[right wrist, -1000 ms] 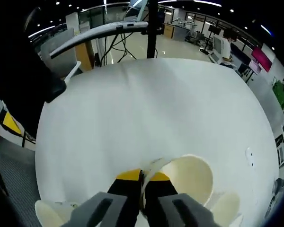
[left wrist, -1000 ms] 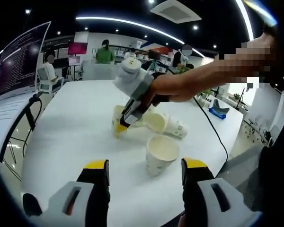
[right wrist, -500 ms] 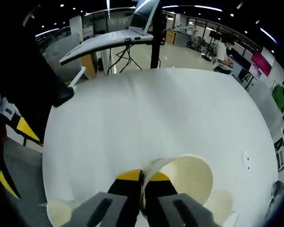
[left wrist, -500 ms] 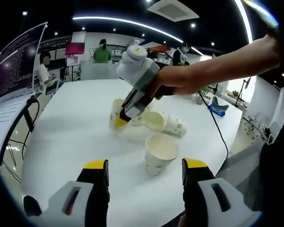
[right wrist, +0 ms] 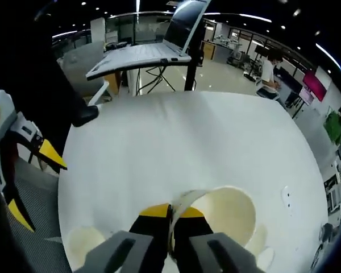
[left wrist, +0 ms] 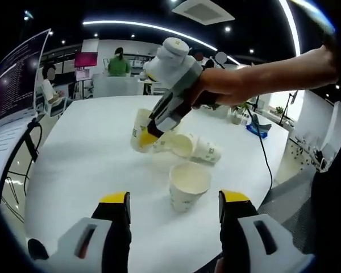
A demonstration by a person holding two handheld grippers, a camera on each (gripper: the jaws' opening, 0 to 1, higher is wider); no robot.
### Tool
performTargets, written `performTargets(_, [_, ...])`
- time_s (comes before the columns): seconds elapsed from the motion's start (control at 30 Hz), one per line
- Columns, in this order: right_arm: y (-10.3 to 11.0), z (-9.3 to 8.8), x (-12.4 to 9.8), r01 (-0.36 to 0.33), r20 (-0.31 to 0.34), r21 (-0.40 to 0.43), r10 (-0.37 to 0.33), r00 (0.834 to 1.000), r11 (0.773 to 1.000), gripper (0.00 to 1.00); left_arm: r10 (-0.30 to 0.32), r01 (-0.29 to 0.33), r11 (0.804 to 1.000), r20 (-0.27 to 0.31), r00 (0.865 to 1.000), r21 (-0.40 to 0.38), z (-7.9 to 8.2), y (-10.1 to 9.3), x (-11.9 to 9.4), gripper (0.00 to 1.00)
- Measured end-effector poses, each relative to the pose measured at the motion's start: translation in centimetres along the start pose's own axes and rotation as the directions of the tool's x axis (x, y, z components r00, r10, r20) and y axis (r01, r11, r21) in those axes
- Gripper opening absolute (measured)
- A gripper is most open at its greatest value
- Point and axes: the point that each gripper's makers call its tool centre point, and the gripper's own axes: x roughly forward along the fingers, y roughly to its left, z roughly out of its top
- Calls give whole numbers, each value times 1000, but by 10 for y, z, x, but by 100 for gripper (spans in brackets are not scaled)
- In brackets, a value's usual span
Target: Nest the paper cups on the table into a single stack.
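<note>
In the left gripper view an upright paper cup (left wrist: 187, 186) stands on the white table (left wrist: 85, 153) ahead of my open left gripper (left wrist: 173, 213). Beyond it my right gripper (left wrist: 148, 135) is shut on the rim of another paper cup (left wrist: 139, 129) and holds it tilted above the table. A cup on its side (left wrist: 199, 148) lies behind. In the right gripper view my right gripper (right wrist: 171, 214) pinches the held cup (right wrist: 227, 213) by its rim; the upright cup (right wrist: 85, 243) shows at lower left and the left gripper's yellow-tipped fingers (right wrist: 48, 154) at the left edge.
A black cable (left wrist: 261, 156) runs across the table's right side. A laptop on a stand (right wrist: 153, 45) sits past the table's far edge, a monitor (left wrist: 14, 74) to the left. People work at desks in the background (left wrist: 118, 62).
My right gripper has lifted its cup higher off the table. The left gripper has stayed put.
</note>
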Motion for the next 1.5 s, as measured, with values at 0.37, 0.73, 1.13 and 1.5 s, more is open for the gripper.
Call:
performTargets(0.37, [11, -1, -32, 7, 34, -15, -7, 999, 1000, 0, -7, 7, 1000, -8, 1000, 9, -3, 1, 2, 61])
performTargets(0.73, [27, -12, -61, 6, 34, -42, -4, 999, 999, 0, -4, 4, 1000, -7, 1000, 19, -2, 0, 0, 61])
performTargets(1.13, [84, -14, -83, -81, 26, -138, 85, 996, 987, 0, 6, -6, 999, -19, 1000, 36, 1, 2, -1, 62])
performTargets(1.5, [118, -24, -82, -138, -25, -188, 136, 990, 972, 0, 12, -9, 998, -40, 999, 66, -3, 2, -5, 63])
